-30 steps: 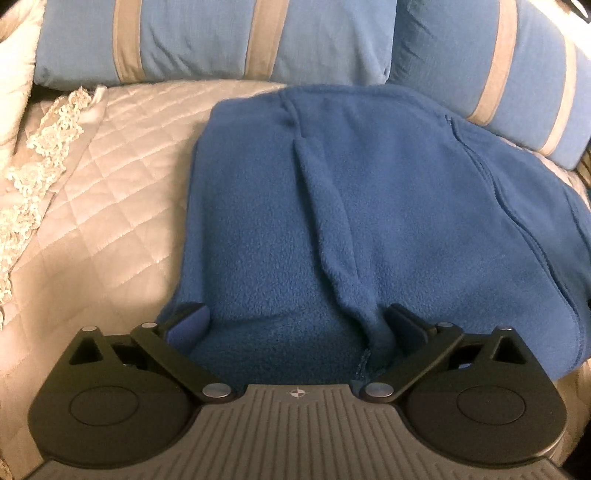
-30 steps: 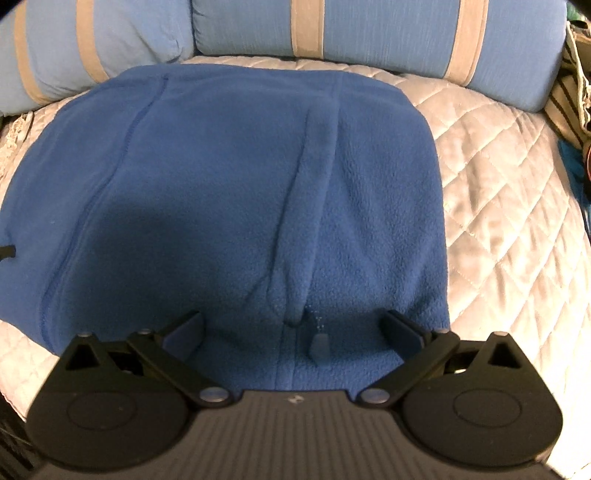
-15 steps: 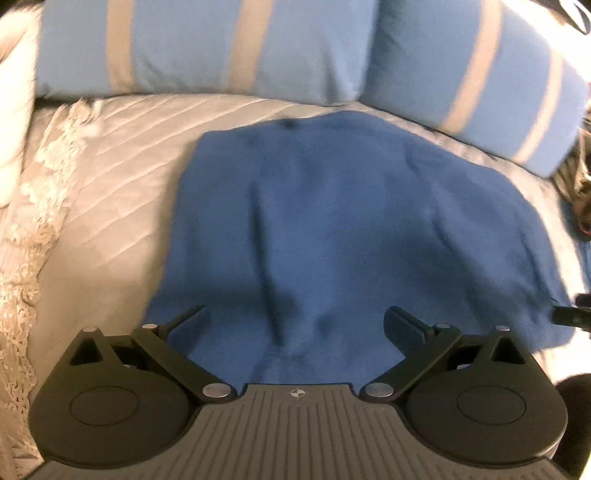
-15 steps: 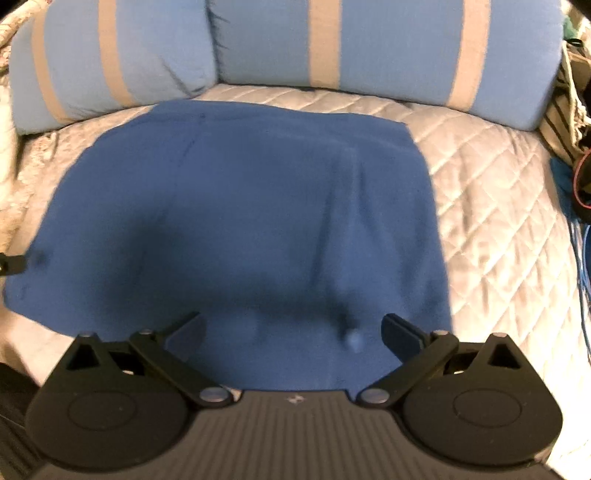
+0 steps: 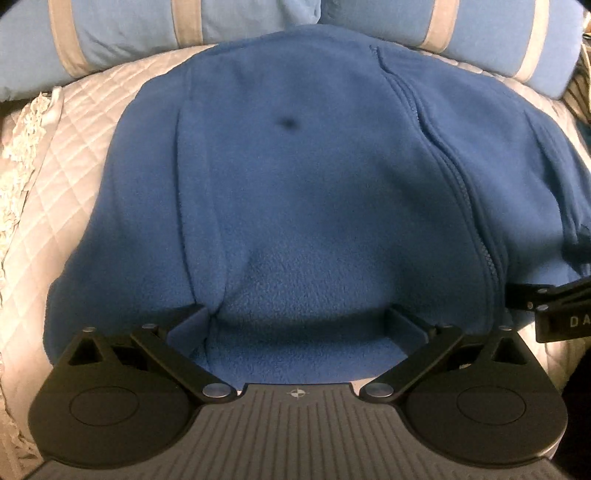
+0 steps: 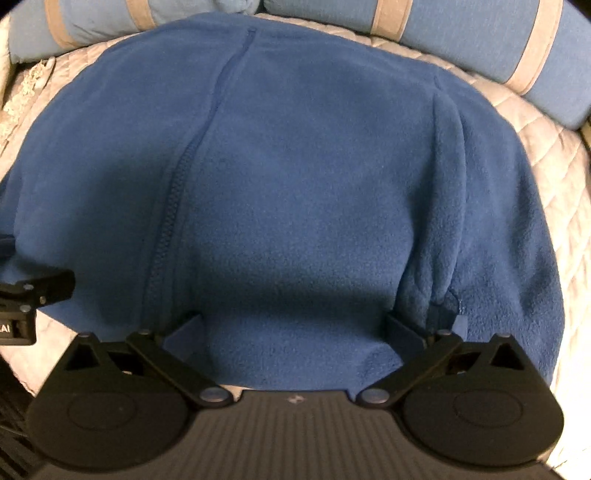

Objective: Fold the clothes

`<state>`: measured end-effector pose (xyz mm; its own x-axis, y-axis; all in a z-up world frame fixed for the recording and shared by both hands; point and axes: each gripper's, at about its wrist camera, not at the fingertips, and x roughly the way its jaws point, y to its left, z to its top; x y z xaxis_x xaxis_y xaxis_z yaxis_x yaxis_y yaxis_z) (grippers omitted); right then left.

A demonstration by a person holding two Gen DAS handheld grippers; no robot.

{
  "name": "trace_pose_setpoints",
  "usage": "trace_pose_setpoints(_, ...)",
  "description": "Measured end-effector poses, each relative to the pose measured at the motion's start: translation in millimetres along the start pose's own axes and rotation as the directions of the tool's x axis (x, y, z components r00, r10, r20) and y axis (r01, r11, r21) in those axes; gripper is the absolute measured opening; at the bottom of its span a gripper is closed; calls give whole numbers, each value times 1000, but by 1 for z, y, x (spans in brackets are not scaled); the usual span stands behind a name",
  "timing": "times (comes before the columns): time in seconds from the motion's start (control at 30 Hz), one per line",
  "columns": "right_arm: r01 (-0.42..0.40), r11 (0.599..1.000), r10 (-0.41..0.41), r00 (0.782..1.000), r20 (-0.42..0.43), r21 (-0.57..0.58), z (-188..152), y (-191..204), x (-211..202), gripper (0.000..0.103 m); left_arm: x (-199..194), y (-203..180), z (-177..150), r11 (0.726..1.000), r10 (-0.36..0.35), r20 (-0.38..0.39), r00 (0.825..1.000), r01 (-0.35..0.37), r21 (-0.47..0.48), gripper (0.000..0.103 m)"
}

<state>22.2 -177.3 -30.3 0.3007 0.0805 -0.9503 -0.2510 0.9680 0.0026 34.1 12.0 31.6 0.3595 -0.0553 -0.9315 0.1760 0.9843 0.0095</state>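
The left hand-held gripper stands wide open, its fingers pressed into the near hem of the blue fleece jacket. The right hand-held gripper is equally wide at the same hem. The jacket lies spread on the quilted bed, before striped pillows.

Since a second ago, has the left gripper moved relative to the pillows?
Yes. The left gripper pulled back half a second ago, then pushed forward again: the fleece now reaches the striped pillows, which sit higher in its view.

Quilted cream bed cover: blue fleece jacket spread flat mid-bed; blue tan-striped pillows along far edge; lace trim at left edge
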Motion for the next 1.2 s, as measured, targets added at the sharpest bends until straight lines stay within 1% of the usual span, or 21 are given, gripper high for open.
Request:
trace_pose_setpoints(0.07, 11, 1000, -11, 1000, 15, -6, -3, 3, -1, 101, -2, 0, -2, 1000, 0, 14, 1000, 0, 0, 103)
trace_pose_setpoints(0.27, 1, 1000, 0, 998, 66, -24, -13, 5, -8, 101, -6, 1, -5, 1000, -2, 48, 999, 2, 2, 103)
trace_pose_setpoints(0.33, -6, 999, 9, 996, 89, -34, -18, 3, -13, 101, -6, 5, 1, 1000, -15, 46, 999, 15, -3, 103)
trace_pose_setpoints(0.4, -30, 999, 35, 993, 110, -41, -21, -1, -18, 101, -8, 10, 7, 999, -31, 42, 999, 31, -7, 103)
trace_pose_setpoints(0.5, -87, 995, 92, 988, 120, -52, -30, -19, -32, 101, -18, 17, 5, 997, -70, 36, 997, 70, -10, 103)
trace_pose_setpoints(0.6, -153, 988, 151, 983, 105, 6, -37, -40, -51, 101, -30, 31, 7, 992, -119, 44, 992, 121, -28, 103)
trace_pose_setpoints(0.67, -176, 984, 171, 979, 112, 31, -39, -56, -65, 101, -40, 43, 8, 988, -141, 56, 988, 144, -54, 103)
trace_pose_setpoints(0.7, -162, 986, 156, 980, 120, 40, -38, -66, -70, 101, -46, 50, 8, 987, -147, 71, 987, 151, -63, 103)
trace_pose_setpoints(0.77, -133, 989, 124, 983, 139, 64, -37, -87, -78, 101, -54, 61, 9, 991, -109, 96, 989, 115, -63, 103)
trace_pose_setpoints(0.83, -143, 983, 126, 982, 139, 113, -37, -109, -77, 101, -55, 74, 9, 994, -74, 106, 992, 82, -75, 103)
trace_pose_setpoints(0.93, -208, 959, 187, 974, 125, 191, -38, -132, -65, 101, -41, 95, 7, 985, -98, 83, 992, 108, -133, 103)
trace_pose_setpoints(0.97, -231, 949, 209, 970, 122, 215, -39, -139, -61, 101, -34, 100, 5, 984, -87, 70, 994, 96, -147, 103)
trace_pose_setpoints(1.0, -237, 946, 216, 970, 115, 223, -39, -142, -54, 101, -26, 105, 2, 984, -77, 58, 995, 85, -159, 103)
trace_pose_setpoints(1.07, -219, 949, 201, 974, 103, 228, -41, -147, -41, 101, -12, 112, -4, 983, -74, 54, 996, 82, -166, 103)
trace_pose_setpoints(1.13, -211, 948, 194, 977, 92, 240, -42, -150, -32, 101, -8, 118, -10, 976, -106, 95, 990, 122, -181, 103)
trace_pose_setpoints(1.2, -213, 945, 198, 977, 84, 249, -42, -151, -30, 101, -9, 116, -12, 976, -111, 107, 988, 129, -175, 103)
